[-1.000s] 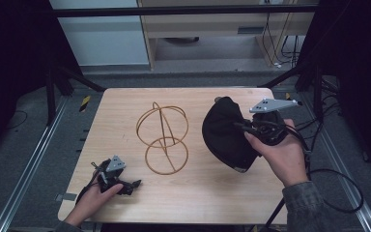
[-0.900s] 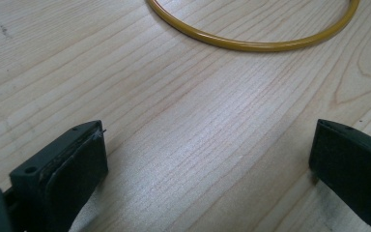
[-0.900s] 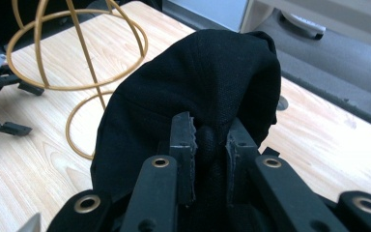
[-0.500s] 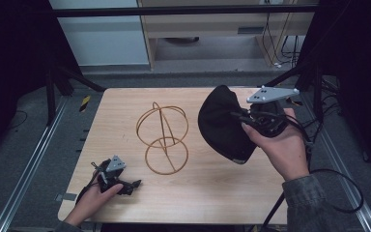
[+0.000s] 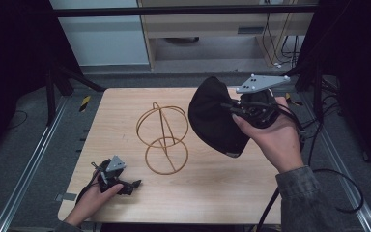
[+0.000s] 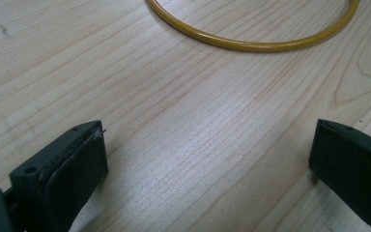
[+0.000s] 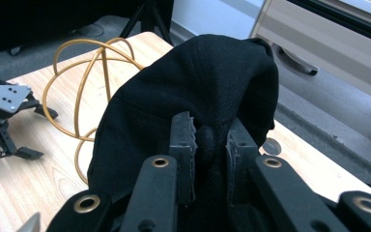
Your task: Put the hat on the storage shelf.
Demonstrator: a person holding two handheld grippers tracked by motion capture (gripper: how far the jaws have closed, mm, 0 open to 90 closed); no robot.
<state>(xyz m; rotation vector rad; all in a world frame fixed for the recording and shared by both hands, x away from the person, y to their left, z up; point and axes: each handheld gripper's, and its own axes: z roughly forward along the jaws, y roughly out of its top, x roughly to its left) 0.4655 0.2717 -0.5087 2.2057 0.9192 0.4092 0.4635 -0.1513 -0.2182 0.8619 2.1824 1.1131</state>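
A pale wooden table [image 5: 125, 125] stands in a dim workshop, with cabinets behind it and dark floor around. The right gripper [image 5: 236, 108] is clamped on a fold of a black cap [image 5: 212, 116] and has lifted it clear of the tabletop since a second ago, nearer the gold wire stand [image 5: 162, 137]. I'd say the cap is headed onto that stand. The left gripper [image 5: 125, 186] rests at the near edge, jaws wide apart and holding nothing.
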